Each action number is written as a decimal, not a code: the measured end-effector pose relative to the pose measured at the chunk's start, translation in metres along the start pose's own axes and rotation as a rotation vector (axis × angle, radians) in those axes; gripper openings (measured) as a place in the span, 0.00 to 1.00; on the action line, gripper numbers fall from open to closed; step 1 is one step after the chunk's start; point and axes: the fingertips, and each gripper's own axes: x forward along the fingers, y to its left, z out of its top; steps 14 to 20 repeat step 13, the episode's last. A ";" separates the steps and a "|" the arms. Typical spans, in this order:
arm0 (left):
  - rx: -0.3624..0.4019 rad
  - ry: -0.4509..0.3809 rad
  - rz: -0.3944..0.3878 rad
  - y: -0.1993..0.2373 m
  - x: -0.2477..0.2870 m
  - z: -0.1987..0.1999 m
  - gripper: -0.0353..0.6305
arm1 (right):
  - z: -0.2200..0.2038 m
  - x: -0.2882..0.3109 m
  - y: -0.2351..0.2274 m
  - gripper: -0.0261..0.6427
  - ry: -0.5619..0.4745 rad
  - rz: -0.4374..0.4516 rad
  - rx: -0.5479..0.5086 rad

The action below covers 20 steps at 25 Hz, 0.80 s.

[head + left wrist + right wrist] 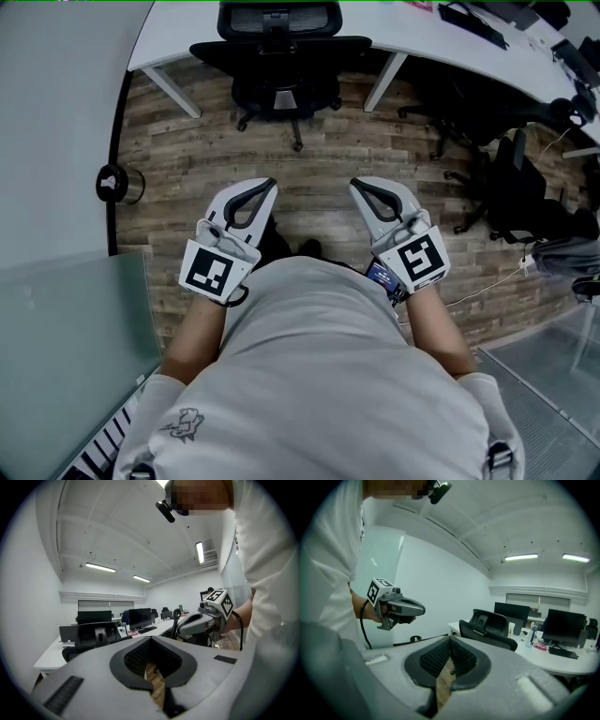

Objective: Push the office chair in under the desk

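Before the desk (173, 33), office chair (279, 54) well apart from left gripper (270, 185) and right gripper (355, 185); both jaws together, empty; off-centre push may swivel it into desk leg (172, 92).

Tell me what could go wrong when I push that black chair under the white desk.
The left gripper and right gripper are both shut to narrow tips, which might slip off the backrest of the office chair. An uneven push could swivel the chair instead of rolling it straight. Its wheeled base might catch a slanted desk leg beside it.
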 end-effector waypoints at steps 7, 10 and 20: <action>-0.001 0.000 0.001 -0.005 0.000 0.003 0.05 | 0.004 -0.006 0.003 0.04 0.006 0.010 -0.006; 0.001 -0.005 -0.002 -0.004 0.000 0.003 0.05 | 0.004 -0.006 0.003 0.04 0.004 0.012 -0.009; 0.007 -0.004 -0.009 -0.006 0.000 0.003 0.05 | 0.004 -0.005 0.005 0.04 -0.001 0.016 -0.005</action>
